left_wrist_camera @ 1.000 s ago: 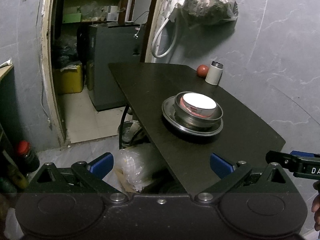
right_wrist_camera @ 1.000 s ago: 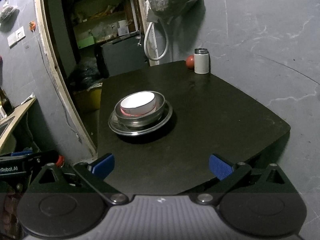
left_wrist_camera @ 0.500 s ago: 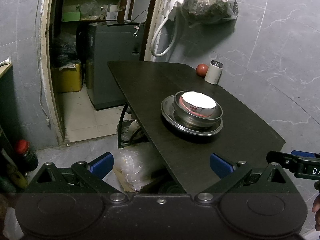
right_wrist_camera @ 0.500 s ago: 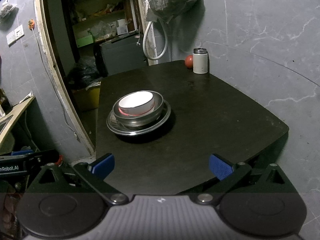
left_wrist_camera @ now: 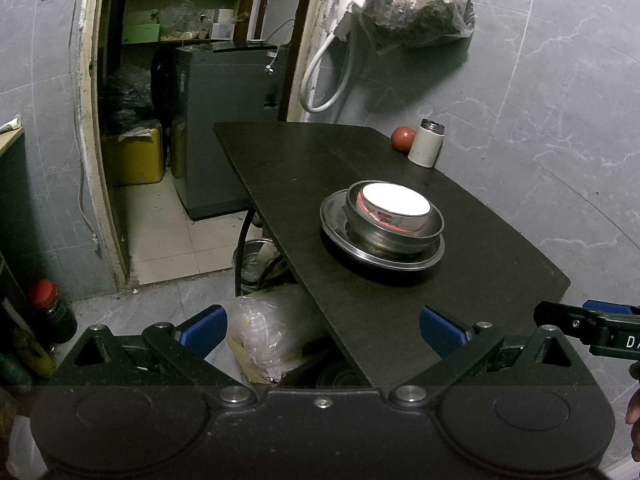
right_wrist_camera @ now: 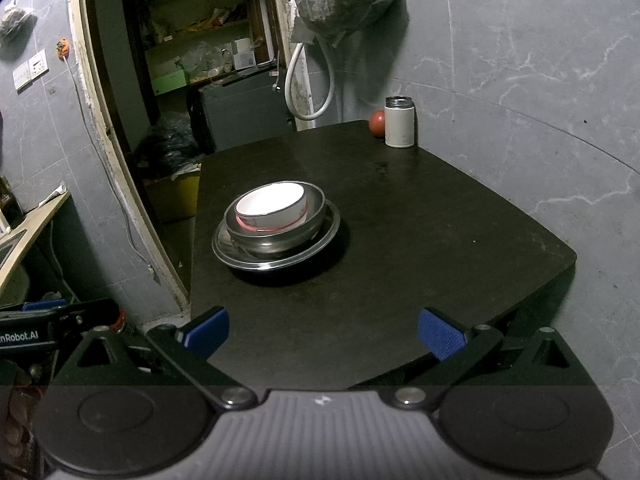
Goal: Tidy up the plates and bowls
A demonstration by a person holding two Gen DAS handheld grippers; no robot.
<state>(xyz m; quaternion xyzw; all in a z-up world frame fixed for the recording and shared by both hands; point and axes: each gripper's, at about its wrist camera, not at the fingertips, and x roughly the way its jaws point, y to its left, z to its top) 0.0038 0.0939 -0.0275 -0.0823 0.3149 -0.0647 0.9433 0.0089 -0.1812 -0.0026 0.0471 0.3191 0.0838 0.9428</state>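
**While both grippers hang wide, the stack sits nested on the table**

Left wrist view: the left gripper stands wide, holding nothing, over the table near edge. At 1 o'clock, a white bowl sits inside a steel bowl, itself on a steel plate.

Right wrist view: the right gripper stands wide and empty. The same stack lies at 11 o'clock, white bowl innermost. At 1 o'clock, a white canister touches a red fruit.

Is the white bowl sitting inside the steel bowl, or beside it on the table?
Inside. The white bowl is nested upright in the steel bowl, which stands on the steel plate; both wrist views show it.
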